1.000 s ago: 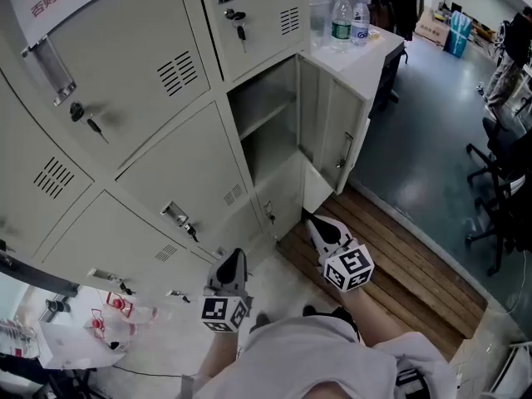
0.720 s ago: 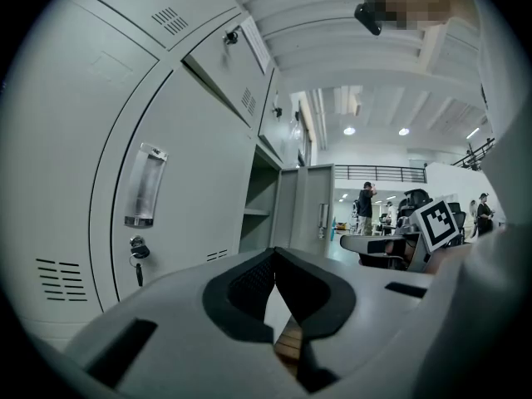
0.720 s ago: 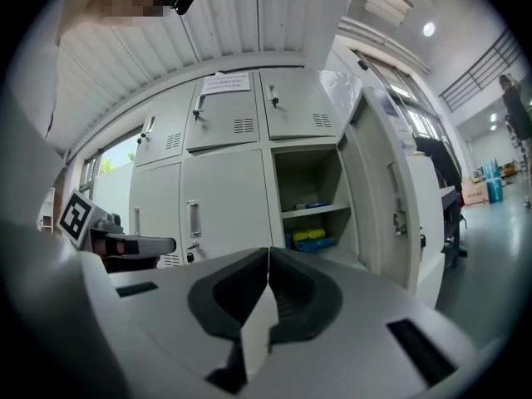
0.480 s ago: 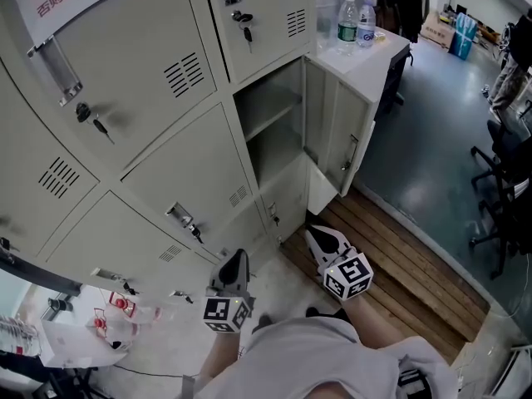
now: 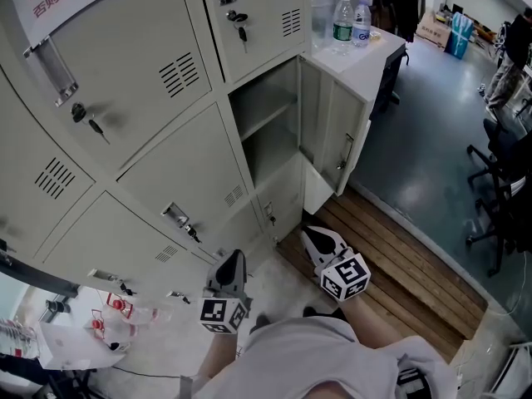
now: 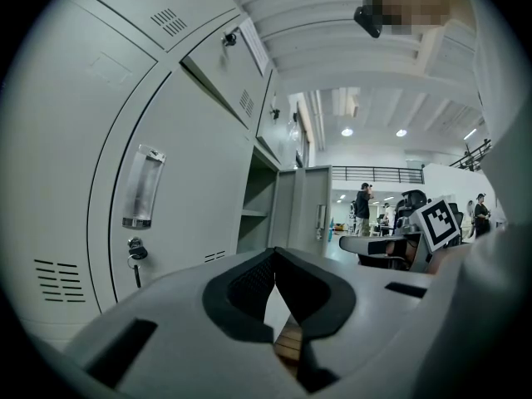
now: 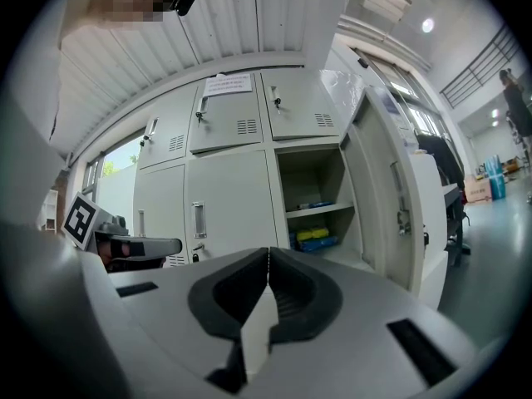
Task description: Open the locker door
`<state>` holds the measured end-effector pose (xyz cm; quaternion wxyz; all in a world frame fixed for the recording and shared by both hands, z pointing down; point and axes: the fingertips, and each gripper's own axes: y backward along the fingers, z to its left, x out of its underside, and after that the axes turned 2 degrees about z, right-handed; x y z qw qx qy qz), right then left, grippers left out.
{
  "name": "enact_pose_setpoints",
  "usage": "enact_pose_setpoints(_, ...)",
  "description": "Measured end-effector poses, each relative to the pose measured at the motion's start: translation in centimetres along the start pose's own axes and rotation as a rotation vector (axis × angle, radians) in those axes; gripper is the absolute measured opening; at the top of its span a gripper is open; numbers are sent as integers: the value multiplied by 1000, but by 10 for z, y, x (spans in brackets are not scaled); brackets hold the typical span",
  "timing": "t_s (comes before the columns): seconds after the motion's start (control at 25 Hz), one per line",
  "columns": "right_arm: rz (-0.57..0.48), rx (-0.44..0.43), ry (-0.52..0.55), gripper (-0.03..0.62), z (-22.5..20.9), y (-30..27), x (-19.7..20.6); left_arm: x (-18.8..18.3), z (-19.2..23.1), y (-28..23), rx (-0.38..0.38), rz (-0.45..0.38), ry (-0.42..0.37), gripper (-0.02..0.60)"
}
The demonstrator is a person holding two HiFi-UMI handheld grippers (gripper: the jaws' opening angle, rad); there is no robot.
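The bank of cream lockers (image 5: 150,140) fills the left of the head view. One lower door (image 5: 332,131) at the right end stands swung wide open, and its compartment (image 5: 266,123) shows a shelf. My left gripper (image 5: 237,258) hangs low in front of the lockers, shut and empty. My right gripper (image 5: 308,233) is also shut and empty, over the floor below the open door and apart from it. The right gripper view shows the open door (image 7: 378,198) and yellow and blue items (image 7: 314,236) under the shelf. The left gripper view shows the same door (image 6: 309,210) edge-on.
Two water bottles (image 5: 342,17) stand on a white table (image 5: 374,52) beside the lockers. A wooden platform (image 5: 399,256) lies at the foot of the open door. Office chairs (image 5: 499,189) stand at the right. Keys (image 5: 240,22) hang in other locker doors. A plastic bag (image 5: 83,331) lies lower left.
The right gripper has drifted slightly down and back toward my body. The view wobbled a little. The door and the left gripper stay as they were.
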<state>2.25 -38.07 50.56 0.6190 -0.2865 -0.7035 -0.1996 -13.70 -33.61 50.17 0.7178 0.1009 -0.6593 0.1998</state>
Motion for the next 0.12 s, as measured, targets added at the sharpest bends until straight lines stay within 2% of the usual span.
enact_pose_setpoints(0.12,-1,-6,4,14,2,0,-1,0,0,0,0,0,-1,3)
